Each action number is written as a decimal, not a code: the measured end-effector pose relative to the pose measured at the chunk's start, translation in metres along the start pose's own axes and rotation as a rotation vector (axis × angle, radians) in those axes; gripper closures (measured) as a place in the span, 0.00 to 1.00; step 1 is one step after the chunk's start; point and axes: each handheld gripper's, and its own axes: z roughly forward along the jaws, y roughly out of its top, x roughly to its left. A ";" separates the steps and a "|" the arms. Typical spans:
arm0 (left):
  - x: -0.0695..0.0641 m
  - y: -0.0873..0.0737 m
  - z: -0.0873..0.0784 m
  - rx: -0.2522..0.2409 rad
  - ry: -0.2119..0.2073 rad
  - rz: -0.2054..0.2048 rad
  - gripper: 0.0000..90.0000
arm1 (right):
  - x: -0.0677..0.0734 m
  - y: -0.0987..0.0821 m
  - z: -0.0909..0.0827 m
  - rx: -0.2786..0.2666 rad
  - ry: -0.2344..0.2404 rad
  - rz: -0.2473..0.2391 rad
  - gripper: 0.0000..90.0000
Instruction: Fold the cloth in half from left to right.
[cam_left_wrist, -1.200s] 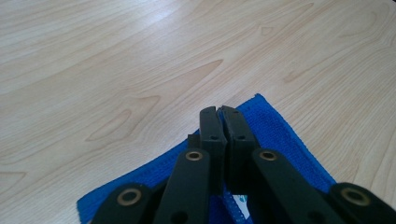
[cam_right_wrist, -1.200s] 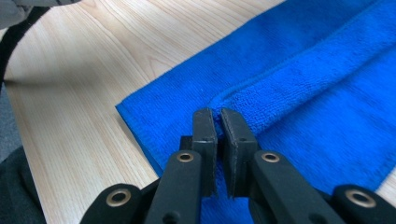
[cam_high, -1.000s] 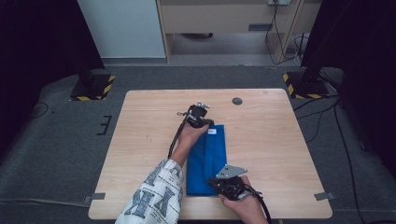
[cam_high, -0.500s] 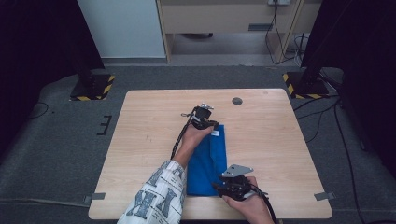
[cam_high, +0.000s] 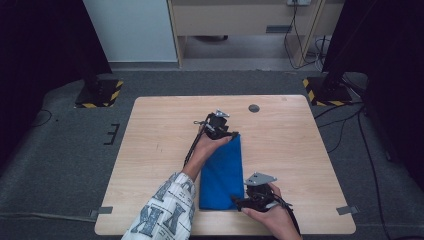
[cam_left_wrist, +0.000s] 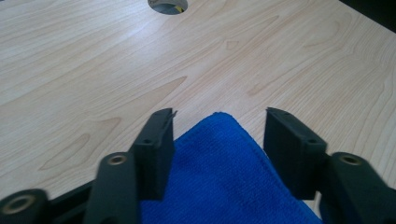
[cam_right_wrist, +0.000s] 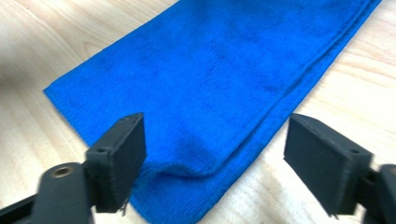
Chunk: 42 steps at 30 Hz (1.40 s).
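In the left gripper view, the two black jaws of the left gripper (cam_left_wrist: 219, 135) stand apart and have just been opening, with the far corner of a blue cloth (cam_left_wrist: 219, 172) lying loose between them, its rounded tip level with the jaw tips and not pinched; in the right gripper view, the right gripper (cam_right_wrist: 215, 154) also has its jaws spread wide, just opened, one over the cloth's (cam_right_wrist: 224, 74) near corner and the other over bare wood beside its folded edge, neither pressing on it; the cloth is a deep, even blue with a fine towel-like nap, folded into a long narrow strip whose layered edges show along one side, with a slight raised ripple near the right jaws; from the high view it lies flat near the middle of a pale wooden table (cam_high: 150, 150), running from the left gripper (cam_high: 231, 134) at its far end to the right gripper (cam_high: 239, 201) at its near end; a patterned sleeve (cam_high: 165, 212) covers the left forearm
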 end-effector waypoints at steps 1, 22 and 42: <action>0.000 0.000 -0.001 0.002 -0.003 0.000 0.42 | -0.001 0.001 0.000 0.000 -0.002 -0.002 0.21; 0.016 -0.015 -0.024 0.002 0.008 0.016 0.10 | -0.027 0.023 0.021 -0.020 0.002 -0.001 0.10; 0.041 -0.036 -0.056 -0.005 0.096 0.030 0.11 | -0.062 0.057 0.049 -0.024 -0.060 0.006 0.16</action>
